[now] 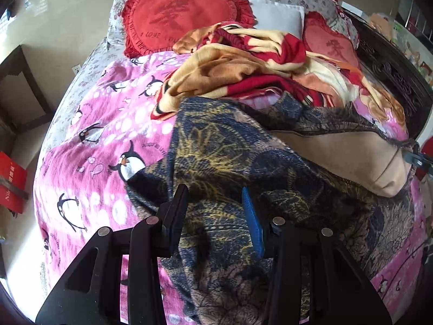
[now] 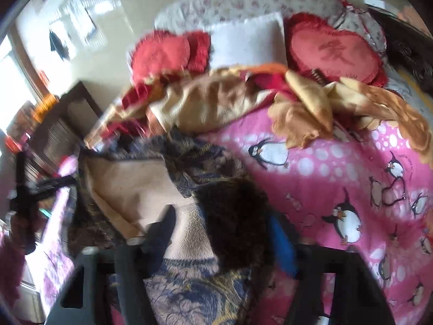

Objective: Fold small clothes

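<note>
Your left tool (image 1: pixel 215 197) is part-open with the dark patterned garment (image 1: pixel 216 146) bunched between its fingers. Your right tool (image 2: pixel 219 227) is closed on that garment's tan-lined edge, lifting it. The garment lies on the pink penguin blanket (image 1: pixel 94 124) covering the bed. At twelve o'clock a crumpled red-and-tan blanket (image 1: pixel 243 62) crowds the garment; beyond it sit a heart cushion (image 1: pixel 176 19) and white pillow (image 1: pixel 278 16).

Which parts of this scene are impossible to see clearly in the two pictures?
- Right wrist view: motion blur smears the right tongs; their grip on the patterned garment is unclear.
- Left wrist view: the garment's lower edge is cut off by the frame.
- Pink sheet under the garment: hidden.
</note>
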A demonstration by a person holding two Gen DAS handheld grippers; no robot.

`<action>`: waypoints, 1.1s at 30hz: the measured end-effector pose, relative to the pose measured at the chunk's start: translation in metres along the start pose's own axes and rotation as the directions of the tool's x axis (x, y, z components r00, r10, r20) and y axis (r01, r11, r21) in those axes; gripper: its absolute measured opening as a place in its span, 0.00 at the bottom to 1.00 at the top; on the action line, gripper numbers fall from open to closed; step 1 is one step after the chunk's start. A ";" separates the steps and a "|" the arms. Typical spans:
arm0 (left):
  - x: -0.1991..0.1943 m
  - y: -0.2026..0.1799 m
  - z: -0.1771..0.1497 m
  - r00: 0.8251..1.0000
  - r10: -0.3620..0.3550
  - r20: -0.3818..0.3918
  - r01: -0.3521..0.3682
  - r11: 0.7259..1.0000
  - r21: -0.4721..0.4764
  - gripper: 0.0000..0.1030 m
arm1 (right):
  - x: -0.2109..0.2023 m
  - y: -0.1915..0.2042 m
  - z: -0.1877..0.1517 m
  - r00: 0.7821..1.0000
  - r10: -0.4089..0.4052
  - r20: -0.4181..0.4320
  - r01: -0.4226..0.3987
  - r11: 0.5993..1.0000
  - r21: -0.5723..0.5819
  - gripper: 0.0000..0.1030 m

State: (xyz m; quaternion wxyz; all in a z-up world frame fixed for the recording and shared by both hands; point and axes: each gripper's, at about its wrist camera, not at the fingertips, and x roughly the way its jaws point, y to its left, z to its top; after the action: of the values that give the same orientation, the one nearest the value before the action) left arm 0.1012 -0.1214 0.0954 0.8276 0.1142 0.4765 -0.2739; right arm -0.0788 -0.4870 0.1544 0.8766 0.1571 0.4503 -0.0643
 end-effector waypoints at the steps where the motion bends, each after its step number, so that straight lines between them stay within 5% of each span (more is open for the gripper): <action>1: 0.002 -0.002 0.001 1.000 0.000 0.000 0.000 1.000 0.000 0.39 | 0.006 0.003 0.004 1.000 -0.025 -0.006 0.025 1.000 0.009 0.05; 5: 0.015 -0.006 0.010 1.000 0.013 0.000 -0.013 1.000 -0.010 0.39 | 0.020 -0.030 0.033 0.995 0.075 0.068 -0.092 0.949 0.302 0.04; 9: 0.032 0.003 0.021 0.999 0.053 -0.004 -0.053 0.995 -0.082 0.39 | 0.053 -0.072 0.047 0.990 0.071 0.124 -0.129 0.814 0.567 0.04; 12: 0.030 0.019 0.025 1.000 0.005 -0.005 -0.006 0.984 -0.176 0.39 | 0.057 -0.097 0.037 0.990 0.057 0.127 -0.129 0.725 0.677 0.04; 14: 0.022 0.020 0.024 0.999 0.027 0.020 -0.024 0.988 -0.151 0.39 | 0.039 -0.084 0.036 0.981 0.085 0.175 -0.173 0.793 0.585 0.07; 16: 0.017 0.020 0.021 0.998 0.050 0.033 -0.046 0.992 -0.121 0.39 | 0.017 -0.051 0.037 0.971 0.138 0.197 -0.208 0.894 0.396 0.23; 18: 0.016 0.023 0.018 0.999 0.036 0.028 -0.032 0.991 -0.126 0.39 | 0.002 -0.003 0.037 0.963 0.208 0.172 -0.235 0.959 0.157 0.67; 23: 0.013 0.034 0.009 0.999 0.035 0.018 -0.031 0.984 -0.176 0.39 | 0.019 0.097 0.030 0.960 0.278 0.016 -0.266 0.931 -0.249 0.68; 26: 0.006 0.038 0.003 0.999 0.035 0.011 -0.032 0.985 -0.169 0.39 | 0.050 0.136 0.022 0.974 0.226 -0.034 -0.222 0.900 -0.375 0.67; 28: 0.001 0.040 -0.001 0.999 0.040 0.011 -0.038 0.989 -0.146 0.39 | 0.072 0.152 0.019 0.975 0.217 -0.057 -0.221 0.887 -0.406 0.50; 30: -0.004 0.043 -0.004 0.999 0.048 0.017 -0.045 0.990 -0.136 0.39 | 0.091 0.163 0.020 0.978 0.191 -0.086 -0.210 0.882 -0.423 0.02; 33: -0.012 0.050 -0.006 0.999 0.038 0.029 -0.034 0.989 -0.146 0.39 | 0.100 0.165 0.033 0.986 0.159 -0.042 -0.163 0.908 -0.385 0.02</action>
State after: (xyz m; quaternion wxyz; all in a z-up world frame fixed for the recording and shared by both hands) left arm 0.1199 -0.0728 0.0989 0.8459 0.0578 0.4799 -0.2252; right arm 0.0470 -0.3393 0.1271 0.8905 0.0176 0.4437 0.0992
